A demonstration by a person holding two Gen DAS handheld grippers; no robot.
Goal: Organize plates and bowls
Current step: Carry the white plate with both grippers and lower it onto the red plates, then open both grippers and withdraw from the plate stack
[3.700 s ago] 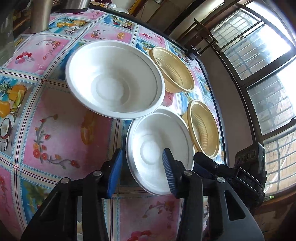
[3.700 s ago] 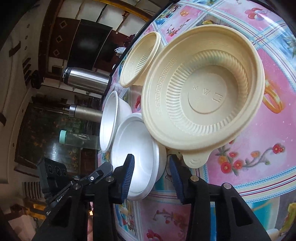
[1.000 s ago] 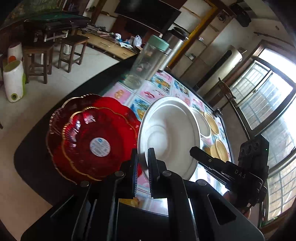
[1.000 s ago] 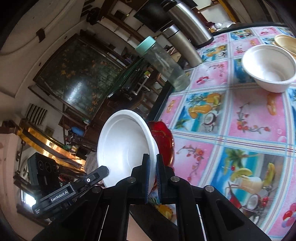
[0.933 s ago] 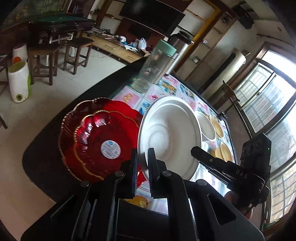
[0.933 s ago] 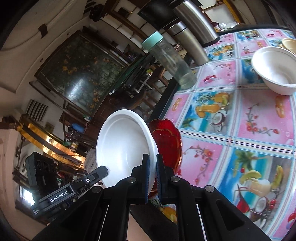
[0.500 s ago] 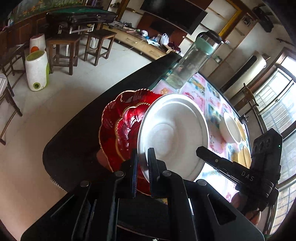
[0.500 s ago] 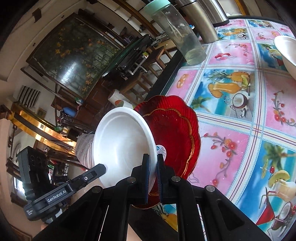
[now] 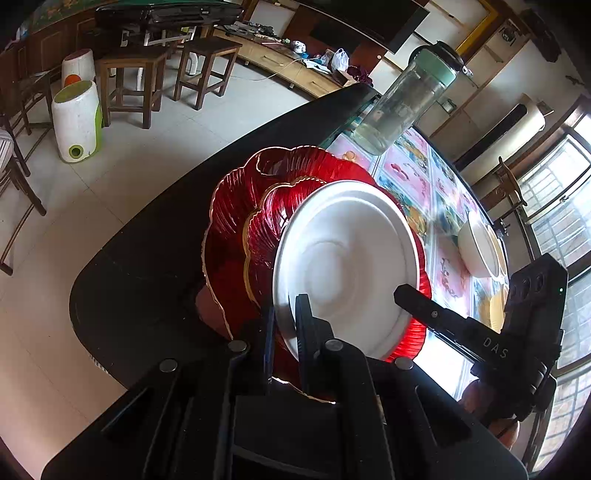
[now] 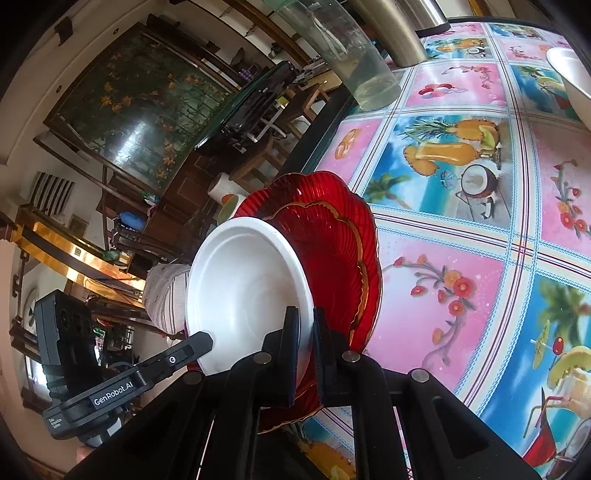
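A shallow white bowl (image 9: pixel 343 258) hangs just above a stack of two red scalloped plates (image 9: pixel 236 229) with gold rims, at the table's dark corner. My left gripper (image 9: pixel 286 314) is shut on the bowl's near rim. On the opposite rim my right gripper (image 10: pixel 306 317) is also shut, and the white bowl (image 10: pixel 243 291) fills the space ahead of it, covering part of the red plates (image 10: pixel 340 236). Whether the bowl touches the plates cannot be told. Each view shows the other gripper's body at the bowl's far side.
A glass bottle (image 9: pixel 402 99) with a green lid stands past the red plates. A steel flask (image 10: pixel 399 26) stands near it. Farther along the fruit-print tablecloth (image 10: pixel 461 229) sit another white bowl (image 9: pixel 476 247) and a tan bowl (image 9: pixel 496 306). Stools and floor lie beyond the table edge (image 9: pixel 147 258).
Both grippers closed on the white bowl, lifted it off the tablecloth and carried it to the table's corner. Over the last second it has moved over the red plates and come lower.
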